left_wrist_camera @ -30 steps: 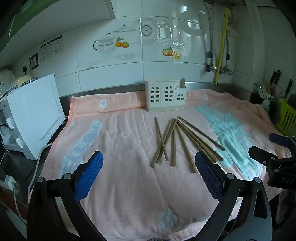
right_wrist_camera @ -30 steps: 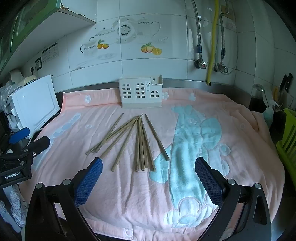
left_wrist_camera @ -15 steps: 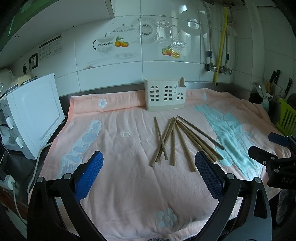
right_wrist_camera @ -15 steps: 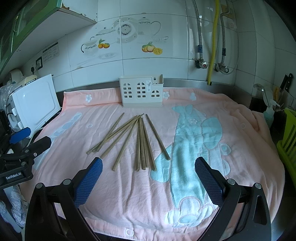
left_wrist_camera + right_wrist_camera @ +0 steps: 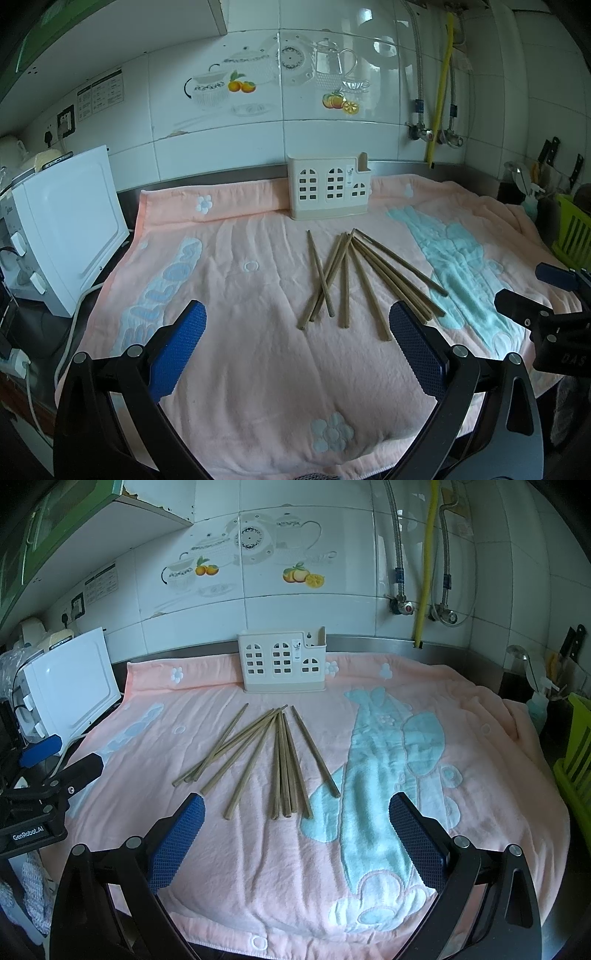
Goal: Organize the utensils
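Several wooden chopsticks (image 5: 364,278) lie fanned out on a pink towel (image 5: 240,369); they also show in the right wrist view (image 5: 266,755). A cream utensil holder (image 5: 328,191) with window cut-outs stands upright behind them by the wall, and shows in the right wrist view (image 5: 282,663). My left gripper (image 5: 297,354) is open and empty, held above the towel's near part, short of the chopsticks. My right gripper (image 5: 295,838) is open and empty, also short of the chopsticks. Each gripper shows in the other's view, the right (image 5: 543,295) and the left (image 5: 55,764).
A white appliance (image 5: 66,225) stands at the left edge of the counter with cables beside it. A green rack (image 5: 576,746) and knives (image 5: 554,155) are at the right. A tiled wall with pipes (image 5: 424,565) runs behind. The pink towel (image 5: 480,775) covers the counter.
Both views have shifted very slightly; the chopsticks and holder have not moved, and both grippers stay open.
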Demonstrator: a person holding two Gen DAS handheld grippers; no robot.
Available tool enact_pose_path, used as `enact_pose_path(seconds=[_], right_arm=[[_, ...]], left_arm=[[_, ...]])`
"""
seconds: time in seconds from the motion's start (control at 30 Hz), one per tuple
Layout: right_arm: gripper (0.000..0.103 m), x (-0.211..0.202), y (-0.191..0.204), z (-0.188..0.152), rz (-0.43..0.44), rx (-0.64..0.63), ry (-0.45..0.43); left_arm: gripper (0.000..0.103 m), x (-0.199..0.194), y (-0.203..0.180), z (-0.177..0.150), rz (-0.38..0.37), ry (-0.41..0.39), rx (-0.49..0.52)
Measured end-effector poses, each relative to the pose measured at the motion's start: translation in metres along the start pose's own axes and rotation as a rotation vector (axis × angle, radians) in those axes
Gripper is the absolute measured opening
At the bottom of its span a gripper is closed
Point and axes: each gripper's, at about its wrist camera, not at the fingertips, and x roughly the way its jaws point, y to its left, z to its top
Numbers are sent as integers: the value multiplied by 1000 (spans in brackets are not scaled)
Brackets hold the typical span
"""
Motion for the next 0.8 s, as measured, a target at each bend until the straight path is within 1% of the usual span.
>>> enact_pose_path(seconds=[0.8], right_arm=[[97,4,1,-1,-5,-1,14]], left_arm=[[98,0,-3,0,-2,7,0]])
